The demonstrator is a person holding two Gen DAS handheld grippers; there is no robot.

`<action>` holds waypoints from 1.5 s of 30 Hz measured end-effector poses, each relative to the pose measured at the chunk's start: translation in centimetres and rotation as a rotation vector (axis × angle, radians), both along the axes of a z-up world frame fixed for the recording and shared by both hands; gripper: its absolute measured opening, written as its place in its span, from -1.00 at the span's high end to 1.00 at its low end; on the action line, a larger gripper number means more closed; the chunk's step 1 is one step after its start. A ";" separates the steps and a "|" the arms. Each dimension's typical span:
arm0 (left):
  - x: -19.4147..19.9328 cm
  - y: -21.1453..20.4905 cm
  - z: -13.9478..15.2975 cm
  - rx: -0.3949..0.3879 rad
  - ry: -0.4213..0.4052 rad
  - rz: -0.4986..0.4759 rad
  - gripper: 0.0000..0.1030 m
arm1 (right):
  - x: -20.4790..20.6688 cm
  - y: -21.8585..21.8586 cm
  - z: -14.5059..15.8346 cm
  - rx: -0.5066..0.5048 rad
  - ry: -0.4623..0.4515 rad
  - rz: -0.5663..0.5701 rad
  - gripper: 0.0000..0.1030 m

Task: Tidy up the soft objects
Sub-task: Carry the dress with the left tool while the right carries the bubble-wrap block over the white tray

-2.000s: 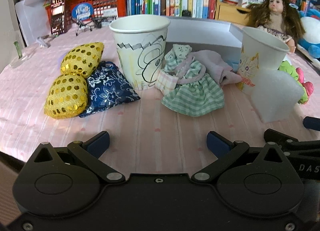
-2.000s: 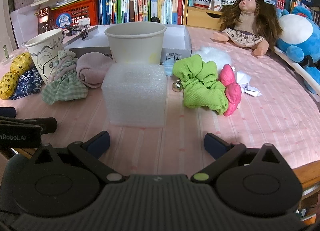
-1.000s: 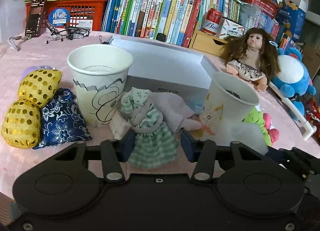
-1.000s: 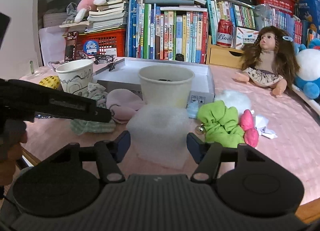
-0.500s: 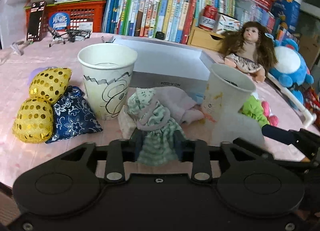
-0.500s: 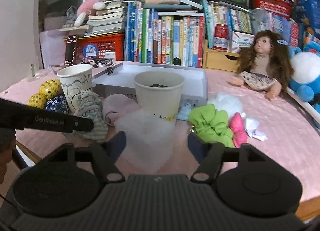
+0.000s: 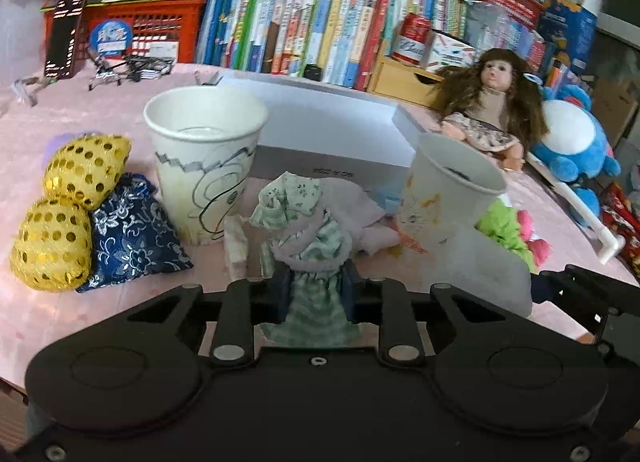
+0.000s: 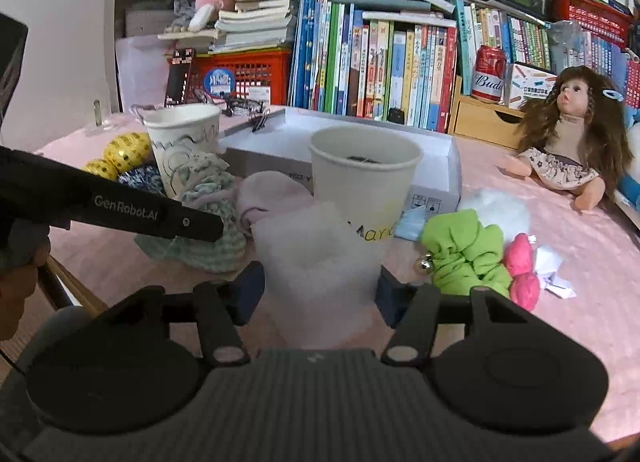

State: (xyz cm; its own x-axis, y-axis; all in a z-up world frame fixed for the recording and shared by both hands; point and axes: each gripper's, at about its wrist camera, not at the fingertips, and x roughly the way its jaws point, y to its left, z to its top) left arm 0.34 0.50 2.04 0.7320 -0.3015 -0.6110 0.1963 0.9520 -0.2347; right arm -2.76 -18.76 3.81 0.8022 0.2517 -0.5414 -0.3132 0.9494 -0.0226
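A green checked doll dress [image 7: 304, 230] hangs between the pads of my left gripper [image 7: 314, 290], whose jaws are closing and pinch its skirt. A translucent white foam block [image 8: 316, 258] sits between the pads of my right gripper [image 8: 320, 294]. Those jaws are closing too, and both pads touch its sides. The block is tilted in front of a paper cup [image 8: 364, 182]. In the left wrist view the foam block [image 7: 484, 266] shows at the right, beside that same cup [image 7: 444, 190]. A second paper cup [image 7: 204, 158], with line drawings on it, stands left of the dress.
Two gold sequin pouches [image 7: 86, 170] and a blue brocade pouch [image 7: 132, 238] lie at the left. A pink cloth [image 7: 360, 214] lies behind the dress, before an open white box [image 7: 332, 130]. A green scrunchie [image 8: 464, 250], a doll [image 8: 568, 142] and books stand beyond.
Both grippers came forward from wide open. The left narrowed onto the dress and lifted it upright. The right narrowed onto the foam block, which now stands tilted.
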 end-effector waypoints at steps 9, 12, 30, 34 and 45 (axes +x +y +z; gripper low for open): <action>-1.5 0.6 5.4 -0.084 -0.055 -0.104 0.57 | -1.2 -3.0 5.6 0.085 -0.072 -0.052 -0.19; -1.0 0.7 7.8 -0.087 -0.072 -0.139 0.57 | -0.2 -4.2 7.4 0.123 -0.079 -0.076 -0.19; 16.2 -0.7 13.0 -0.071 0.148 -0.166 0.56 | 16.0 -6.9 10.7 0.179 0.139 -0.089 -0.20; 19.9 -1.7 10.4 -0.031 0.250 -0.151 0.56 | 19.5 -6.6 7.9 0.181 0.275 -0.087 -0.20; 25.5 -2.8 4.5 0.067 0.408 -0.085 0.55 | 24.7 -5.6 2.5 0.118 0.464 -0.097 -0.21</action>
State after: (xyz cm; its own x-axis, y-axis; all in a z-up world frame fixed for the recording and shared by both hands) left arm 25.84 -2.32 6.57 0.4002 -0.3007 -0.8657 0.1788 0.9521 -0.2480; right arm 21.92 -24.34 6.31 0.5060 0.2687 -0.8196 -0.1743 0.9625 0.2080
